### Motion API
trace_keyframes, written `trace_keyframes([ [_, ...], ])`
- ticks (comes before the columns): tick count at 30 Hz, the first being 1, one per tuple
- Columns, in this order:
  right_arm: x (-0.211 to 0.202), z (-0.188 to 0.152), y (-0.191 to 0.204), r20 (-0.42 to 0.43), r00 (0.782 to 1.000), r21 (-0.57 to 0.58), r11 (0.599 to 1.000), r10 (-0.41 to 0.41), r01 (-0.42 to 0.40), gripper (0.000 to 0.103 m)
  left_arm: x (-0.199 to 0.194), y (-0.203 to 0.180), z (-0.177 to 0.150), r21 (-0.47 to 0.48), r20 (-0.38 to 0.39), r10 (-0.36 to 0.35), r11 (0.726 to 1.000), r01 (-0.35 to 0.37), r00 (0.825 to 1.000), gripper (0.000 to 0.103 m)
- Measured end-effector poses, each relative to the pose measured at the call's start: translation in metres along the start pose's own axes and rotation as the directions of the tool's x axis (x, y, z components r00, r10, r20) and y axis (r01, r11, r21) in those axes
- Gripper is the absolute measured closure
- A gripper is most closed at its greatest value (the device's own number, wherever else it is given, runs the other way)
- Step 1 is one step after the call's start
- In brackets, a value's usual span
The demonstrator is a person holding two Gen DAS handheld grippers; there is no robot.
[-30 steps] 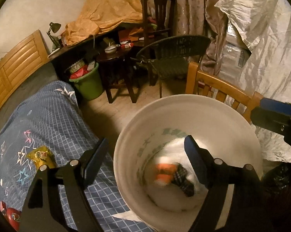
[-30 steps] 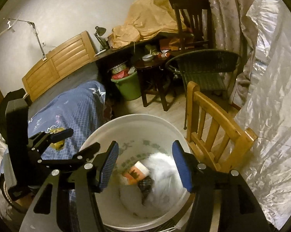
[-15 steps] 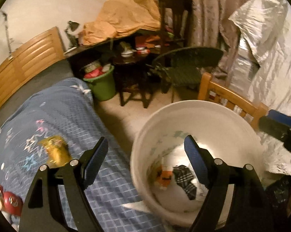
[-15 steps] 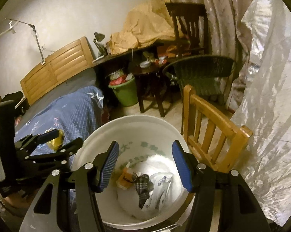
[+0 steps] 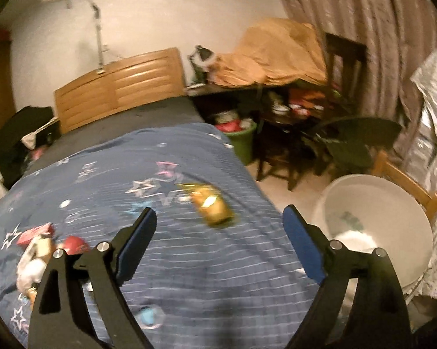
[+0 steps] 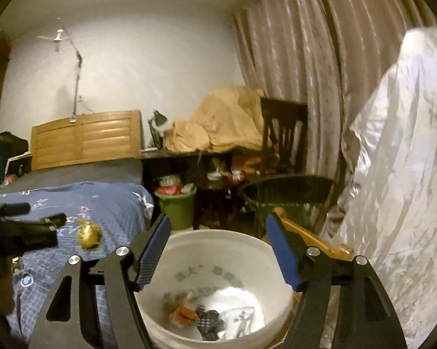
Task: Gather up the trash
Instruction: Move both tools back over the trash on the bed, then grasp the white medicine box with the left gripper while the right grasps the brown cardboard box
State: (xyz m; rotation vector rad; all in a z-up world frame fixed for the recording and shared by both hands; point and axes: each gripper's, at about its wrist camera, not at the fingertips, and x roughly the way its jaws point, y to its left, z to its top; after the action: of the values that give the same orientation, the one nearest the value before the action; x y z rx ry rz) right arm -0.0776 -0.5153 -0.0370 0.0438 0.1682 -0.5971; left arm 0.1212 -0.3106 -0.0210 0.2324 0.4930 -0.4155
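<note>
A white bucket point(image 6: 224, 241) stands beside the bed and holds an orange packet point(image 6: 185, 312), a checked scrap and a white wrapper. My right gripper point(image 6: 218, 247) is open and empty above the bucket's near rim. My left gripper point(image 5: 218, 244) is open and empty over the blue quilt point(image 5: 166, 261). A yellow wrapper point(image 5: 214, 209) lies on the quilt just ahead of it, also in the right wrist view point(image 6: 87, 234). Red and white wrappers point(image 5: 44, 250) lie at the quilt's left. The bucket shows at the right of the left wrist view point(image 5: 375, 203).
A wooden chair point(image 6: 314, 238) stands behind the bucket. A dark wicker chair point(image 6: 288, 195), a green bin point(image 6: 177, 206), a cluttered desk point(image 6: 189, 154) and a small round table are farther back. Silvery sheeting point(image 6: 398, 174) hangs on the right.
My left gripper has swung left from over the bucket to over the quilt, facing the yellow wrapper. My right gripper has tilted up a little above the bucket.
</note>
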Motion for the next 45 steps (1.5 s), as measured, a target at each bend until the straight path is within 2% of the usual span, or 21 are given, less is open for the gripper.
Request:
trace_keyframes([
  [6, -0.022, 0.0, 0.056, 0.013, 0.995, -0.043, 0.994, 0.101, -0.1, 0.024, -0.022, 0.071, -0.001, -0.085, 0.004, 0.073, 0.994, -0.072, 0.997, 0.015],
  [10, -0.033, 0.0, 0.106, -0.013, 0.977, -0.069, 0.974, 0.215, -0.215, 0.019, -0.031, 0.118, -0.009, -0.147, -0.018, 0.107, 0.983, -0.108, 0.994, 0.015],
  [12, -0.04, -0.001, 0.139, -0.036, 0.958, -0.095, 0.953, 0.284, -0.287, 0.017, -0.037, 0.142, -0.014, -0.173, -0.031, 0.124, 0.977, -0.127, 0.992, 0.015],
  [15, -0.048, -0.003, 0.187, -0.08, 0.918, -0.121, 0.91, 0.39, -0.397, 0.017, -0.043, 0.188, -0.024, -0.217, -0.06, 0.154, 0.962, -0.164, 0.986, 0.015],
  [19, -0.06, -0.004, 0.249, -0.143, 0.842, -0.156, 0.829, 0.52, -0.538, 0.016, -0.046, 0.251, -0.042, -0.277, -0.119, 0.159, 0.943, -0.186, 0.98, 0.015],
  [21, -0.067, -0.007, 0.286, -0.187, 0.78, -0.171, 0.763, 0.597, -0.624, 0.016, -0.045, 0.286, -0.051, -0.303, -0.159, 0.144, 0.935, -0.187, 0.977, 0.015],
  [22, -0.071, -0.009, 0.306, -0.217, 0.735, -0.173, 0.716, 0.642, -0.676, 0.016, -0.043, 0.305, -0.057, -0.313, -0.181, 0.136, 0.931, -0.188, 0.974, 0.015],
  [23, -0.074, -0.01, 0.319, -0.239, 0.704, -0.173, 0.684, 0.669, -0.708, 0.016, -0.042, 0.322, -0.062, -0.324, -0.199, 0.125, 0.928, -0.186, 0.972, 0.015],
  [25, -0.078, -0.013, 0.352, -0.296, 0.618, -0.162, 0.599, 0.728, -0.784, 0.016, -0.037, 0.357, -0.072, -0.35, -0.234, 0.084, 0.922, -0.165, 0.969, 0.015],
  [26, -0.081, -0.017, 0.374, -0.337, 0.55, -0.147, 0.535, 0.764, -0.832, 0.016, -0.034, 0.373, -0.078, -0.359, -0.249, 0.056, 0.922, -0.146, 0.967, 0.015],
  [27, -0.081, -0.018, 0.387, -0.358, 0.515, -0.14, 0.5, 0.779, -0.854, 0.016, -0.028, 0.387, -0.084, -0.363, -0.269, 0.023, 0.923, -0.124, 0.963, 0.015],
  [30, -0.087, -0.027, 0.435, -0.435, 0.388, -0.121, 0.375, 0.813, -0.919, 0.016, -0.011, 0.423, -0.102, -0.366, -0.319, -0.068, 0.929, -0.057, 0.945, 0.015],
  [33, -0.085, -0.035, 0.471, -0.507, 0.308, -0.1, 0.3, 0.805, -0.949, 0.016, 0.005, 0.442, -0.114, -0.361, -0.338, -0.15, 0.932, 0.019, 0.929, 0.015],
  [34, -0.086, -0.038, 0.483, -0.53, 0.29, -0.096, 0.283, 0.797, -0.954, 0.016, 0.011, 0.445, -0.116, -0.356, -0.339, -0.185, 0.933, 0.056, 0.922, 0.015],
  [36, -0.086, -0.042, 0.5, -0.562, 0.263, -0.101, 0.25, 0.784, -0.963, 0.017, 0.022, 0.449, -0.12, -0.347, -0.34, -0.223, 0.933, 0.098, 0.914, 0.015],
  [37, -0.081, -0.044, 0.503, -0.575, 0.257, -0.107, 0.24, 0.777, -0.965, 0.018, 0.029, 0.45, -0.121, -0.347, -0.343, -0.247, 0.93, 0.122, 0.906, 0.015],
  [43, -0.066, -0.057, 0.525, -0.619, 0.297, -0.171, 0.244, 0.727, -0.955, 0.021, 0.068, 0.444, -0.12, -0.325, -0.365, -0.321, 0.924, 0.203, 0.874, 0.015],
  [45, -0.067, -0.066, 0.532, -0.633, 0.33, -0.242, 0.226, 0.7, -0.944, 0.026, 0.081, 0.436, -0.122, -0.302, -0.392, -0.337, 0.926, 0.227, 0.856, 0.015],
])
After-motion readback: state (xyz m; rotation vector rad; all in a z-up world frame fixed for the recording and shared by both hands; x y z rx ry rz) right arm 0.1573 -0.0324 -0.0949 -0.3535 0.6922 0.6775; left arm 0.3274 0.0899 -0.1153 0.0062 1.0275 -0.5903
